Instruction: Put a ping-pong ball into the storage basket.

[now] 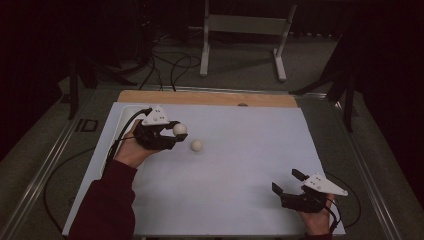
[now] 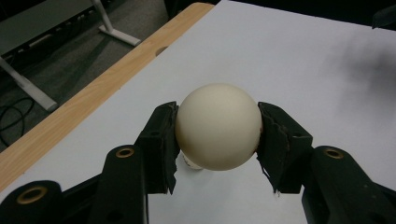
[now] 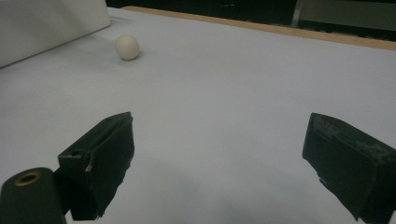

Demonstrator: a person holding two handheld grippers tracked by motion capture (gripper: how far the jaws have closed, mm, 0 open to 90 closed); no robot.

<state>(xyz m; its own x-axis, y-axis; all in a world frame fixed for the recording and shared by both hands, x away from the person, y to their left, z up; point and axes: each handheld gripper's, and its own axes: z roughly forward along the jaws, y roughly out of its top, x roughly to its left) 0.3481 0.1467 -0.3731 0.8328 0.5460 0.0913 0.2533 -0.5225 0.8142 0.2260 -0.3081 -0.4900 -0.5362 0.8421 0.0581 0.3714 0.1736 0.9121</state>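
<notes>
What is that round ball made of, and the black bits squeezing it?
The ball in the left gripper looks like smooth, matte cream plastic or wood; its soft, even sheen leaves that open. The black pads look like foam or rubber: their edges are ragged and torn. The second ball on the table looks the same.

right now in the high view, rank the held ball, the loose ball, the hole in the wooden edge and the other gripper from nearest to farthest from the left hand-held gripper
1. Held ball, clamped between the left hand-held gripper jaws.
2. Loose ball, just to its right on the white sheet.
3. Hole in the far wooden edge.
4. Right hand-held gripper, open, at the near right corner.
</notes>
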